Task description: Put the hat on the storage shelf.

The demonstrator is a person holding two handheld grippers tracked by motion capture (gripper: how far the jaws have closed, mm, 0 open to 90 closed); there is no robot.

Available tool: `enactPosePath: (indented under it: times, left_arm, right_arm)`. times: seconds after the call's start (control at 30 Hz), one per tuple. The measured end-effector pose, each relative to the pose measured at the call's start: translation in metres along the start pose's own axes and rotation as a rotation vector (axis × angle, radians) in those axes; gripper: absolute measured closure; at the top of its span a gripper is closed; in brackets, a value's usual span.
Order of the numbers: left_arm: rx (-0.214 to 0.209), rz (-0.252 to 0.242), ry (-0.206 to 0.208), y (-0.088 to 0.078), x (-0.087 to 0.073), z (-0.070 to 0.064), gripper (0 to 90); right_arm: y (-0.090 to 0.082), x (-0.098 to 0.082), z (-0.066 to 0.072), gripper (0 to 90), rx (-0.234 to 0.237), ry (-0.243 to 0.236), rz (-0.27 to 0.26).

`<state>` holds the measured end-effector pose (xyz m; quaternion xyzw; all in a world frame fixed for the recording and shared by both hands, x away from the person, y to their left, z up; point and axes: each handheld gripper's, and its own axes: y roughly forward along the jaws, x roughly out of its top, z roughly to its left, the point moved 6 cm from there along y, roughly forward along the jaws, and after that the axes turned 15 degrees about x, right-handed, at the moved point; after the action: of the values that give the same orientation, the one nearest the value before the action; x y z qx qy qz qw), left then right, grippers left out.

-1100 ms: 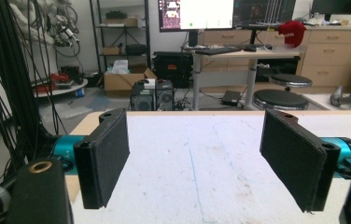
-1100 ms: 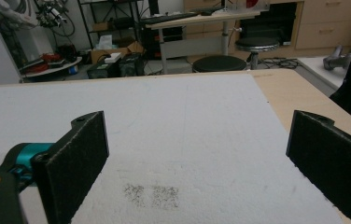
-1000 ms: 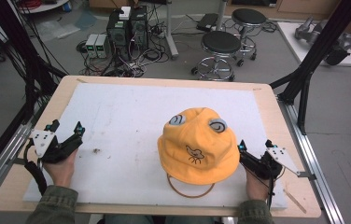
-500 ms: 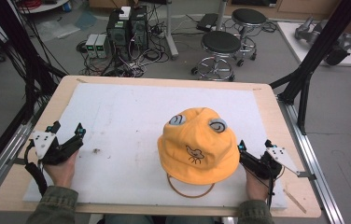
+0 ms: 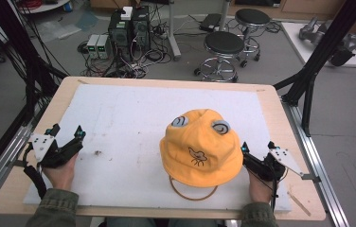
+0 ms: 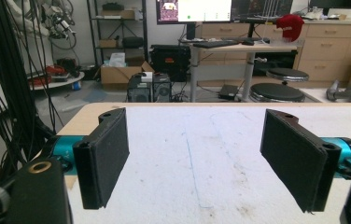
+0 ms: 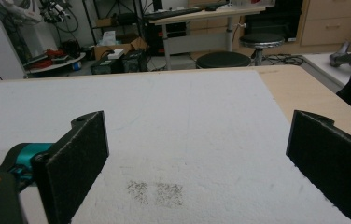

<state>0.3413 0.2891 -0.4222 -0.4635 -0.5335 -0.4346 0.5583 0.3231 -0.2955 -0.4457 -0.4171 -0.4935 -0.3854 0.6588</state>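
Observation:
An orange bucket hat (image 5: 200,147) with two cartoon eyes and a small embroidered mark lies crown-up on the white foam mat (image 5: 129,118), right of centre. A tan cord loop (image 5: 192,193) pokes out from under its near brim. My left gripper (image 5: 66,131) rests open near the mat's left edge, far from the hat. In the left gripper view its jaws (image 6: 197,140) stand wide apart over bare mat. My right gripper (image 5: 257,146) sits open just right of the hat's brim. Its own view (image 7: 197,135) has nothing between the jaws.
The mat covers a wooden table (image 5: 280,118) with black frame posts (image 5: 308,90) at both sides. A small dark speck (image 5: 96,152) lies on the mat near my left gripper. Stools (image 5: 223,47) and computer boxes (image 5: 129,28) stand on the floor beyond.

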Motion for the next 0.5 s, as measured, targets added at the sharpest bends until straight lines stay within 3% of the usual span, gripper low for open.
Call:
enactPosePath:
  times: [0.5]
  left_arm:
    - [0.007,0.010,-0.009,-0.0018,0.0000,0.0030,23.9]
  right_arm:
    - [0.0013,-0.0005,-0.0003,4.4,0.003,0.001,0.005]
